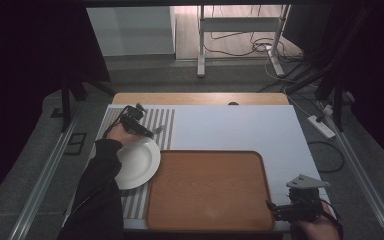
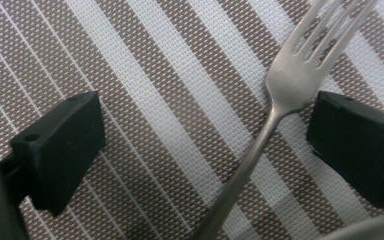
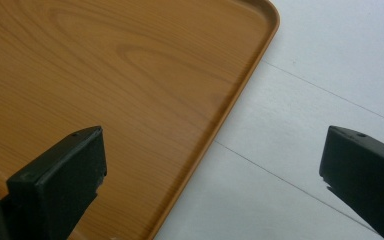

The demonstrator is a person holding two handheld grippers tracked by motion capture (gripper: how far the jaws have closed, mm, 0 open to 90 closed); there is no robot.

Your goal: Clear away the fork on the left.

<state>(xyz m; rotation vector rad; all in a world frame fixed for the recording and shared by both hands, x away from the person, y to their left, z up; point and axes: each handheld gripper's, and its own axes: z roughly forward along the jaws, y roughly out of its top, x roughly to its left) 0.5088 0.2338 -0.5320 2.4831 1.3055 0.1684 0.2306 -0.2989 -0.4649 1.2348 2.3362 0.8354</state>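
Left gripper view alone shows the fork (image 2: 260, 135) between wide left tongs (image 2: 205, 145), untouched.

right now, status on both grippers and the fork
Left gripper open, astride the fork on the striped placemat, not gripping. Right gripper open, idle over the tray edge. White plate close beside fork.

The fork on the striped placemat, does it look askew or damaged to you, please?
The fork looks undamaged. It lies slanted across the placemat's stripes, between the left gripper's open fingers, untouched. Nothing is spilled; the plate and tray look clean.
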